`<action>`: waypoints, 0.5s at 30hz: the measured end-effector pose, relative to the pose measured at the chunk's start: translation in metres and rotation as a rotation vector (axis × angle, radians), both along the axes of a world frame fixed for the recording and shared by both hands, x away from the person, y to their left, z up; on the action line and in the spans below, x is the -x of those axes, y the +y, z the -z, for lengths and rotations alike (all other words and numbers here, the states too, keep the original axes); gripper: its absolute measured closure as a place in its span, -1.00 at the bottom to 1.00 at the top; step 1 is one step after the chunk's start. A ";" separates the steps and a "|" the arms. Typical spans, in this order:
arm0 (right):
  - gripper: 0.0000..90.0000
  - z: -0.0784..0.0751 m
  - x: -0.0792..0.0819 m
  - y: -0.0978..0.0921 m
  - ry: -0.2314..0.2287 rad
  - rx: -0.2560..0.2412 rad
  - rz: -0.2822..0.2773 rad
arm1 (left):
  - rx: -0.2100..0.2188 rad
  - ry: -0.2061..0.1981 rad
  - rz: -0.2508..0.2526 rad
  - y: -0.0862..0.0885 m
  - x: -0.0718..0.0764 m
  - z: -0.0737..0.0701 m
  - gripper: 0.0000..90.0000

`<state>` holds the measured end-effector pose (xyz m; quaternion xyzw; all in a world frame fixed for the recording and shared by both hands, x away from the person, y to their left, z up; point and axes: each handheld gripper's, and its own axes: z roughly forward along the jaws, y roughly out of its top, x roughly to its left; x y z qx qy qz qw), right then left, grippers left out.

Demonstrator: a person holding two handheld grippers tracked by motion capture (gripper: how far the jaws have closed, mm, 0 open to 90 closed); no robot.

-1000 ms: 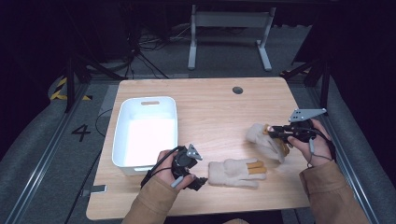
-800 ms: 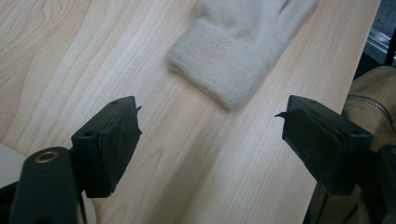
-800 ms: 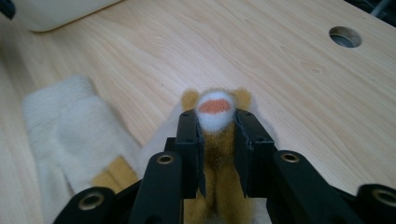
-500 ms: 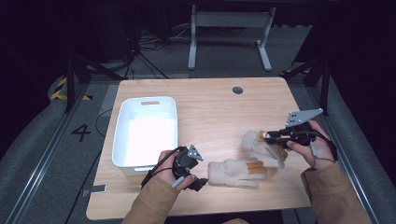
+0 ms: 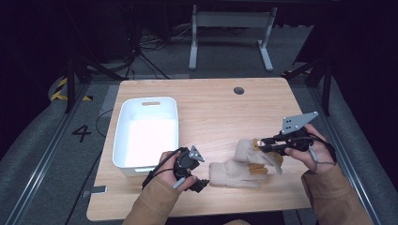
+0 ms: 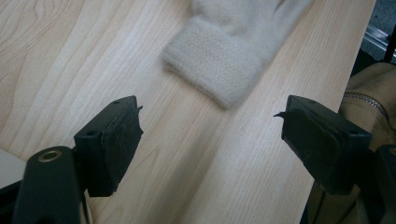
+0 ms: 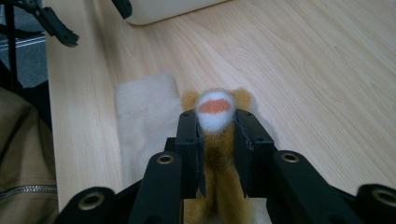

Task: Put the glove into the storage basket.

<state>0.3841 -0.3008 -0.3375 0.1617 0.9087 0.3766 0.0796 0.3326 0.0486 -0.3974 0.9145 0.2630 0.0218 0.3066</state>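
**Second glove lowered onto first**

Since the earlier frame, our right gripper (image 5: 261, 144) has come down, clamped on a brown-and-white glove (image 7: 215, 122). We note it over the cream glove (image 5: 233, 173) near the table (image 5: 211, 108) front edge. Left gripper (image 6: 210, 140) jaws apart, facing its cuff.

The high view looks forward and down over the whole table (image 5: 211, 103). Each claw-mounted camera looks close along its jaws; all three views share the cream glove (image 5: 233, 173).
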 end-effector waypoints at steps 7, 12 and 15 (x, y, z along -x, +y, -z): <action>0.62 -0.001 0.004 0.008 0.019 -0.022 -0.060 | -0.004 0.001 0.004 0.000 0.000 0.000 -0.54; 0.62 0.000 0.007 0.017 0.028 -0.036 -0.104 | -0.006 0.004 0.007 -0.001 0.000 0.001 -0.54; 0.62 0.003 0.007 0.021 0.038 -0.044 -0.122 | -0.008 0.002 0.005 -0.001 0.000 0.002 -0.54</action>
